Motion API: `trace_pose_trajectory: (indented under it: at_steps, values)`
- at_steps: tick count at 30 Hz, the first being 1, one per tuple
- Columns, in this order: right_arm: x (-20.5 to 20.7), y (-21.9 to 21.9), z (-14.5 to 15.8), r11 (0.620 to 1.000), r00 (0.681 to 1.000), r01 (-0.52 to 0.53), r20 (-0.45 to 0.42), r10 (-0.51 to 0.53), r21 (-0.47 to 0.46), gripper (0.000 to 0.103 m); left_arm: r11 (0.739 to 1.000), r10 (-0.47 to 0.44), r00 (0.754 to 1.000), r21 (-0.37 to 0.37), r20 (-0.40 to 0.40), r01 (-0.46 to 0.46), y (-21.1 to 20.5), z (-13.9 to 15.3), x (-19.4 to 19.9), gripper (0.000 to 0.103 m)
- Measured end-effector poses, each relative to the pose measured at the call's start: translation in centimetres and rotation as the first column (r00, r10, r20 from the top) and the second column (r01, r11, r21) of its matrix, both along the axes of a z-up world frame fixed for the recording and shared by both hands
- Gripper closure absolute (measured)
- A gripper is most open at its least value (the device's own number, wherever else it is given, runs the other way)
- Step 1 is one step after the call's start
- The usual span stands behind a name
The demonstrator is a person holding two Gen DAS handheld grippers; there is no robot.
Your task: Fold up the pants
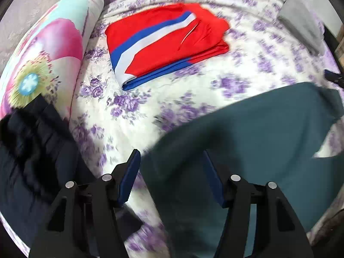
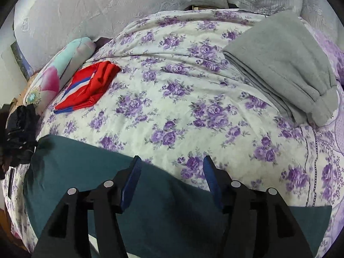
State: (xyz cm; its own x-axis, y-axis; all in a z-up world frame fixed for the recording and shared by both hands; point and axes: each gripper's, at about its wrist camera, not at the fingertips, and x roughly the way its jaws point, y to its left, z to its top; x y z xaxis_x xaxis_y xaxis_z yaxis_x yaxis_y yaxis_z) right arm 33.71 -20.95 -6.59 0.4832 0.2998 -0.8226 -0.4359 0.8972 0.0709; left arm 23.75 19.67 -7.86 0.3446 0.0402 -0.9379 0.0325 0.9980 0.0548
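While teal pants [image 2: 86, 167] lie flat | under both grippers | left gripper [image 1: 171, 167] released | right gripper [image 2: 172, 172] released

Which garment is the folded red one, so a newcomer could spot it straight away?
Start from the bed's purple-flowered quilt, then look to its side by the long pastel flower-print pillow. The folded red garment lies flat right beside it. Its blue and white diagonal stripes set it apart from the plain grey folded pants and the plain teal pants.
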Motion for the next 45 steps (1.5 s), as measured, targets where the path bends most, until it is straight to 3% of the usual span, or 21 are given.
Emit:
trace_pose_trajectory:
  at_steps: [4,8,12,15,16,17,18,19,20,25,30,33,38,42,45]
  values:
    - [-0.4,0.5,-0.4,0.999,0.999,-0.033,-0.007,0.032,-0.03,0.042,0.999,-0.035,0.998,0.003,-0.048,0.035,0.2,-1.7,1.6,0.058]
    - [-0.1,2.2,-0.9,0.994,0.995,-0.098,-0.023,0.097,-0.057,0.037,0.991,-0.131,0.988,-0.016,-0.076,0.13,-1.2,-2.3,1.8,0.058]
    - [0.0,5.8,-2.4,0.957,0.974,-0.227,-0.026,0.226,-0.181,0.037,0.971,-0.231,0.964,0.027,-0.133,0.237,-2.8,-3.7,2.1,0.045]
    - [0.5,8.0,-4.2,0.915,0.948,-0.318,-0.081,0.308,-0.248,0.039,0.977,-0.213,0.966,-0.012,-0.149,0.214,-2.3,-4.0,2.9,0.043]
    - [0.7,8.3,-4.9,0.905,0.94,-0.341,-0.116,0.322,-0.253,0.052,0.979,-0.204,0.967,-0.034,-0.153,0.201,-2.1,-4.0,3.1,0.045]
    - [1.0,8.5,-5.4,0.903,0.934,-0.354,-0.143,0.327,-0.245,0.071,0.978,-0.207,0.967,-0.038,-0.151,0.204,-2.0,-4.0,3.2,0.054]
    - [1.0,8.5,-5.5,0.905,0.932,-0.357,-0.149,0.33,-0.231,0.075,0.977,-0.214,0.966,-0.034,-0.144,0.211,-2.0,-3.9,3.2,0.063]
    - [0.9,8.4,-5.3,0.911,0.93,-0.361,-0.15,0.336,-0.2,0.088,0.975,-0.221,0.967,-0.032,-0.131,0.218,-1.9,-3.5,3.1,0.092]
    - [0.9,8.3,-5.0,0.917,0.931,-0.356,-0.155,0.332,-0.178,0.099,0.977,-0.215,0.968,-0.031,-0.127,0.213,-1.9,-3.2,3.1,0.099]
    - [-1.5,6.1,-0.4,0.943,0.94,-0.33,-0.107,0.324,-0.039,0.1,0.98,-0.195,0.981,-0.042,-0.016,0.194,-1.6,1.2,1.3,0.1]
    - [-9.6,3.9,4.8,0.928,0.924,-0.369,-0.084,0.372,0.054,0.1,0.973,-0.223,0.971,-0.044,0.081,0.227,-2.4,6.6,-3.9,0.1]
    - [-14.3,3.0,5.5,0.921,0.914,-0.381,-0.118,0.388,0.075,0.1,0.969,-0.23,0.966,-0.061,0.12,0.238,-2.6,8.3,-8.6,0.1]
    - [-20.7,2.5,2.5,0.933,0.906,-0.344,-0.221,0.36,0.109,0.1,0.971,-0.207,0.973,-0.099,0.1,0.217,-2.5,6.7,-13.9,0.1]
    - [-23.5,2.8,-3.0,0.963,0.911,-0.256,-0.309,0.271,0.09,0.099,0.978,-0.193,0.981,-0.082,0.017,0.193,-2.9,2.1,-16.8,0.095]
    - [-24.6,2.9,-5.4,0.984,0.929,-0.171,-0.323,0.18,0.056,0.093,0.991,-0.106,0.991,-0.097,-0.087,0.097,-2.2,-1.4,-17.9,0.085]
